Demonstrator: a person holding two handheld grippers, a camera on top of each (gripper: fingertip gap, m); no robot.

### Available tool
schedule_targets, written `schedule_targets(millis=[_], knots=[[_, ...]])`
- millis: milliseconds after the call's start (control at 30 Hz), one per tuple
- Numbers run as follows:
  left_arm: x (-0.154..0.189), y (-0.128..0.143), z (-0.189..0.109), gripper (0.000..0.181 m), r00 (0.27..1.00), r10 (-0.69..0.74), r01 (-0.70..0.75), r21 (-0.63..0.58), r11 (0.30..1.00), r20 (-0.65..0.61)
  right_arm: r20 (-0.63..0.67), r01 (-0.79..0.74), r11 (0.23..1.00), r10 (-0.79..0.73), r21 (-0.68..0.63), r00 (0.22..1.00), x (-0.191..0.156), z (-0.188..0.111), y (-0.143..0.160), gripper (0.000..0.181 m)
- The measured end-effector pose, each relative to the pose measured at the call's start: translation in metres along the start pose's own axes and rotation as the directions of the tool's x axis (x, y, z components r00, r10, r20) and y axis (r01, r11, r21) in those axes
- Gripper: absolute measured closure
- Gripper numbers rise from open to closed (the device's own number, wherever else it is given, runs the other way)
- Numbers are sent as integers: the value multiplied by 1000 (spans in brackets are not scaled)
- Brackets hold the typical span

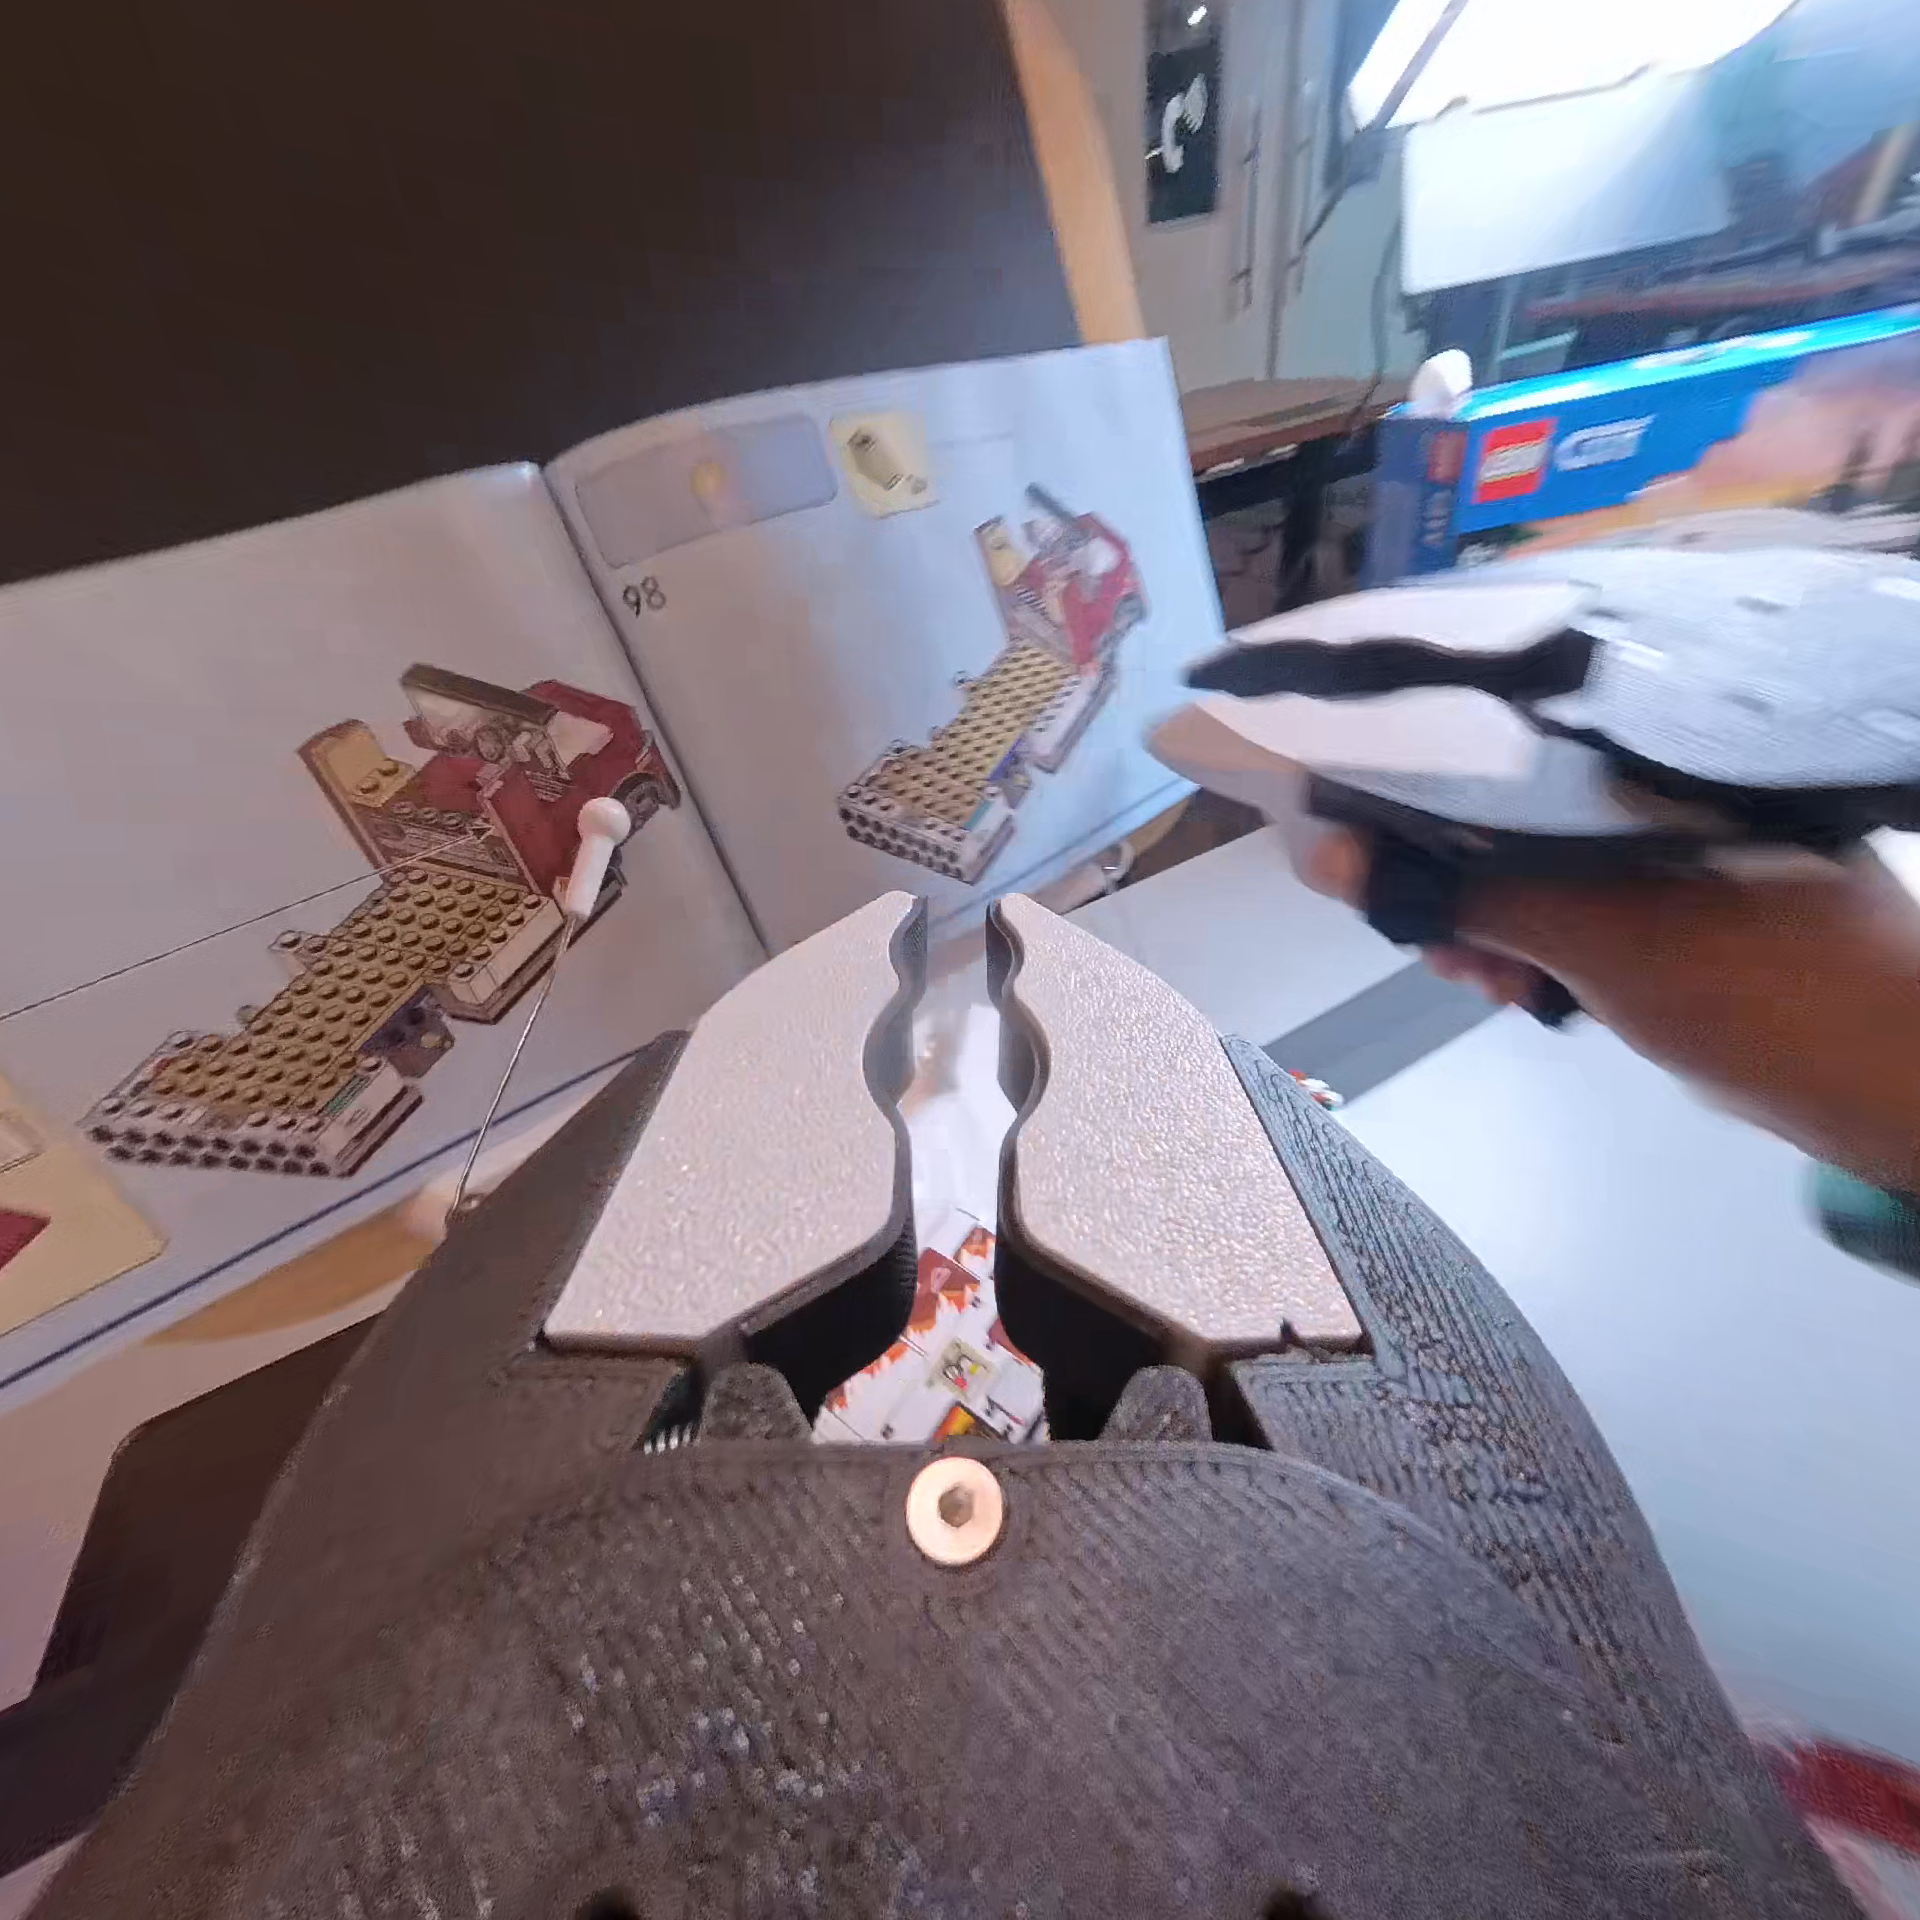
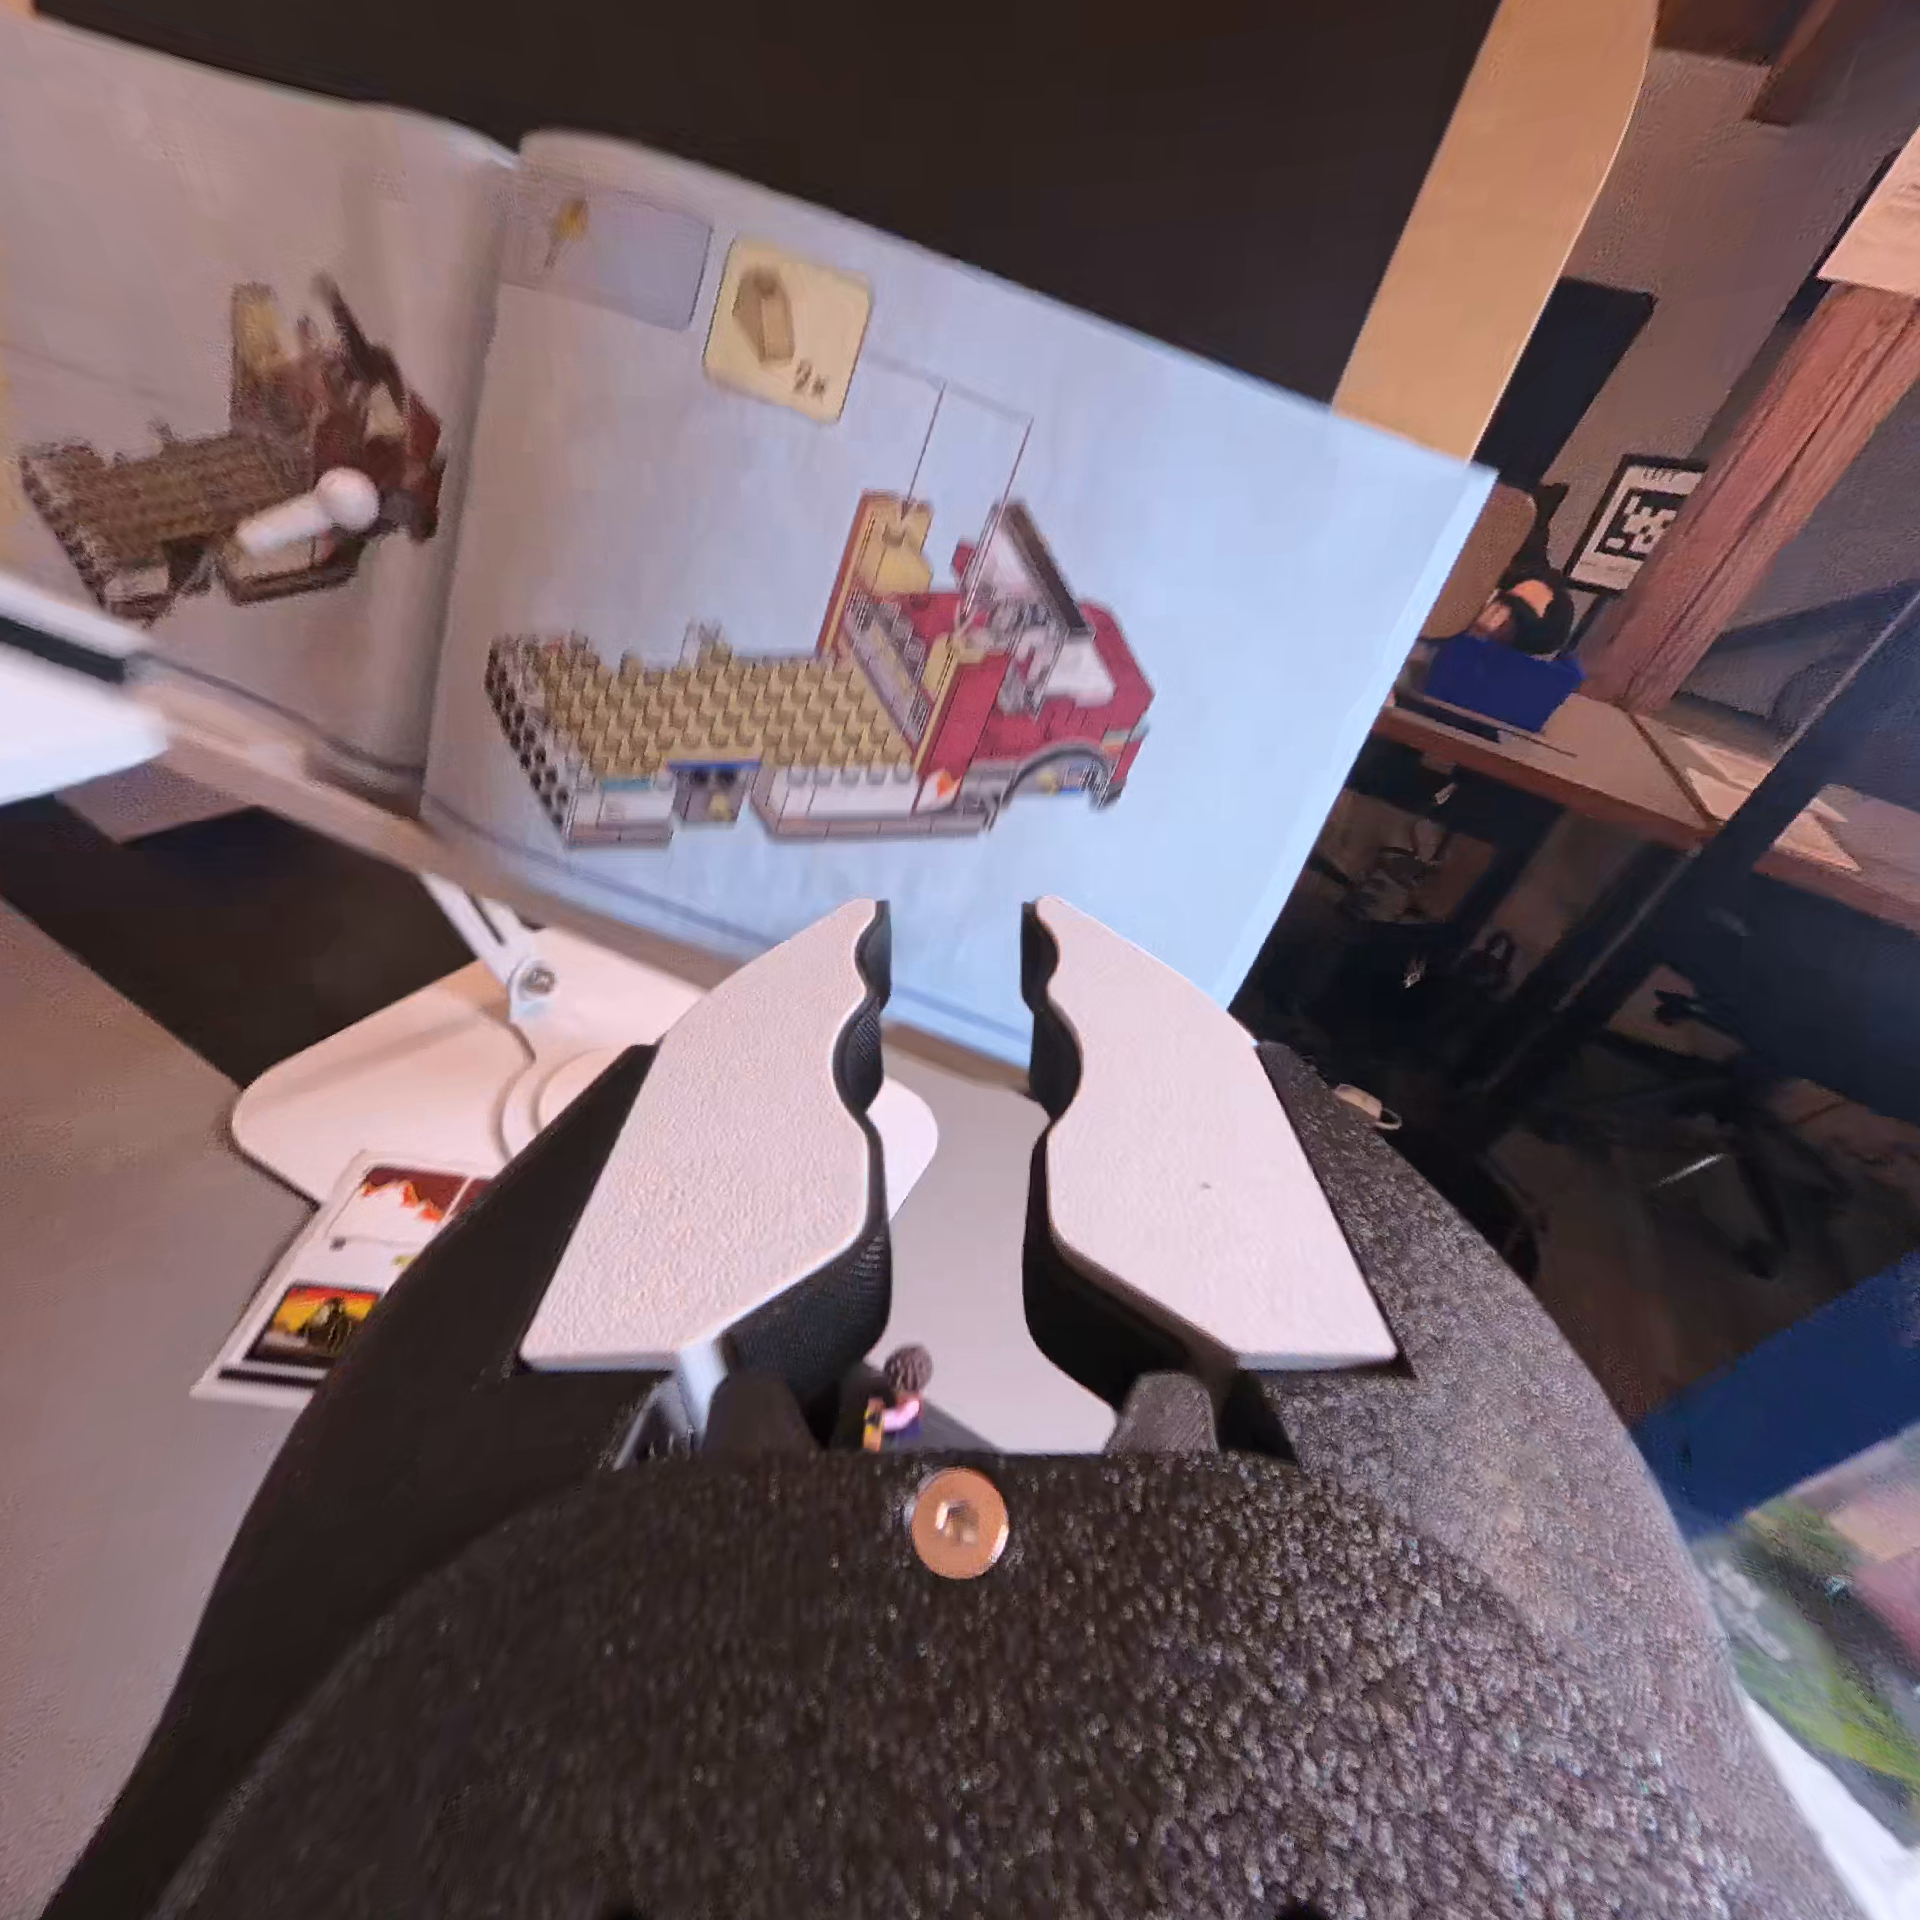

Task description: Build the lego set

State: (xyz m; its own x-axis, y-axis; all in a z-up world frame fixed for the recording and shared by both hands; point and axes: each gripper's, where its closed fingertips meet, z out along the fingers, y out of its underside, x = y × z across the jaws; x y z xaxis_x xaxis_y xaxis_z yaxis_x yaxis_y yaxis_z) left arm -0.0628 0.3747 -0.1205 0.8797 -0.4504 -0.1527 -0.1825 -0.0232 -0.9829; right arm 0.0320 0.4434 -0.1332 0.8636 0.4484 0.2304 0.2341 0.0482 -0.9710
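Note:
The open instruction booklet (image 1: 727,675) stands on a white stand, showing drawings of a red truck with a tan flatbed; it also shows in the right wrist view (image 2: 935,582). My left gripper (image 1: 956,925) points at its lower edge, fingers a narrow gap apart and empty. My right gripper (image 2: 956,935) is open and empty, facing the right page; it shows blurred at the right of the left wrist view (image 1: 1195,707). A sticker sheet (image 1: 956,1361) lies on the table under the left gripper and shows in the right wrist view (image 2: 322,1299). A small minifigure (image 2: 899,1397) shows between the right fingers' bases.
The stand's white base (image 2: 416,1091) and a white page-holder peg (image 1: 592,842) sit in front of the booklet. A blue set box (image 1: 1662,447) stands at the back right. A hand (image 1: 1662,987) holds the right gripper. The left gripper's tip (image 2: 62,686) enters at the left. Across from one pair of fingers to the other is roughly 12 cm. To the small minifigure (image 2: 899,1397): right tips about 15 cm, left tips about 25 cm.

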Motion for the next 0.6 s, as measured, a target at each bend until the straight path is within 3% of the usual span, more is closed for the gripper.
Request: schedule_targets(millis=[100,233,333,467,600], knots=[[-19,16,35,170,999,-9,11,-37,999,51,20,67,998,-67,-22,998,-17,-9,39,152],[-25,26,54,175,997,23,-19,-60,998,73,37,197,976,-194,-96,980,-31,10,76,154],[-26,26,59,178,997,25,-19,-70,997,78,29,314,939,-313,-141,949,-28,19,78,180],[-28,26,63,181,994,57,-50,-77,996,88,-87,495,849,-516,-183,852,-5,8,69,178],[-28,26,66,181,990,69,-58,-91,994,125,-180,678,685,-726,-266,663,4,3,57,179]])
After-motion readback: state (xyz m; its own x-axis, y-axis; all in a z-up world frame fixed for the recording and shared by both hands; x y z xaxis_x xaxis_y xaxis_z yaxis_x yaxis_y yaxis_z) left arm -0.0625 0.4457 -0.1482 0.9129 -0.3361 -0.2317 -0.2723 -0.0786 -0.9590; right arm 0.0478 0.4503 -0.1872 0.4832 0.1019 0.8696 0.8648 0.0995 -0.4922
